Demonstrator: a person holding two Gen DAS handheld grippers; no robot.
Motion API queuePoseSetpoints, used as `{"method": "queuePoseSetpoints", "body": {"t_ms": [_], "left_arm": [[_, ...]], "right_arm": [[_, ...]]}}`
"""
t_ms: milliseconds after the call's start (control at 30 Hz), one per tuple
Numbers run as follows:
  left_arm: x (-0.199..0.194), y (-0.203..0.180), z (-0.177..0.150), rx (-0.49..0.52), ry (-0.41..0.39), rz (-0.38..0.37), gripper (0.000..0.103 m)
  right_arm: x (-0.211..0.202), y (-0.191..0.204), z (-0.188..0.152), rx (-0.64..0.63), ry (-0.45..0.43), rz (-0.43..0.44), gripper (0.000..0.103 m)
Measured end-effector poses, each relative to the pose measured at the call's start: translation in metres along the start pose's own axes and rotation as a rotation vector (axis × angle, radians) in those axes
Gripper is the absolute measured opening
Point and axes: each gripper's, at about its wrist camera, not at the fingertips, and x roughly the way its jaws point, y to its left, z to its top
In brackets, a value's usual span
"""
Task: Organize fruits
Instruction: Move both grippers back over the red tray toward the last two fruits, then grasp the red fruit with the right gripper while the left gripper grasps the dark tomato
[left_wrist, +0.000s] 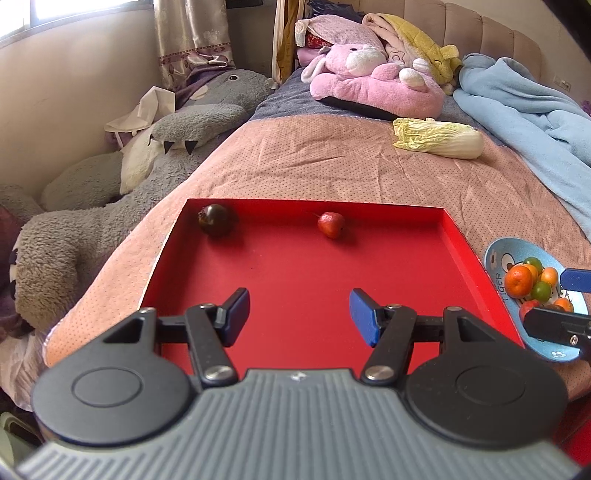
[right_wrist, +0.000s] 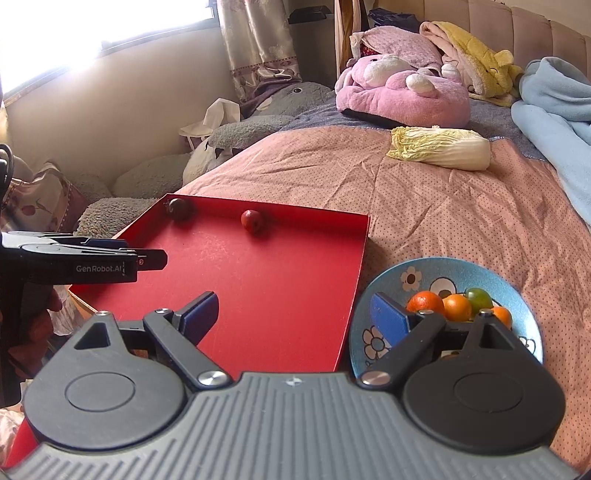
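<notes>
Left gripper: fingers wide apart, holding nothing, over near part of red tray on bed. Dark fruit in far left corner of tray, red fruit by far wall, both well ahead of fingers. Right gripper: fingers wide apart, holding nothing, straddling tray's right edge and blue bowl. Bowl holds orange fruit and green fruit, just beyond right finger. Right view alone shows left gripper side-on; left view shows red fruit's stem.
</notes>
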Motion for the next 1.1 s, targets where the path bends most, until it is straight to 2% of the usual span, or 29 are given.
{"method": "queuePoseSetpoints", "body": {"t_ms": [267, 533, 600, 700, 833, 1100], "left_arm": [[0.021, 0.025, 0.004, -0.038, 0.02, 0.024, 0.062], [0.036, 0.044, 0.005, -0.049, 0.033, 0.035, 0.062], [0.039, 0.049, 0.006, -0.06, 0.039, 0.034, 0.062], [0.044, 0.054, 0.007, -0.068, 0.043, 0.025, 0.062], [0.049, 0.056, 0.009, -0.065, 0.044, 0.014, 0.062], [0.067, 0.063, 0.018, -0.06, 0.059, 0.022, 0.062]], "right_arm": [[0.047, 0.014, 0.031, -0.029, -0.006, 0.025, 0.092], [0.127, 0.037, 0.066, -0.068, 0.024, 0.054, 0.089], [0.15, 0.042, 0.072, -0.078, 0.044, 0.061, 0.078], [0.181, 0.046, 0.076, -0.086, 0.081, 0.052, 0.067], [0.211, 0.049, 0.08, -0.084, 0.114, 0.04, 0.063], [0.238, 0.055, 0.081, -0.104, 0.145, 0.036, 0.044]]}}
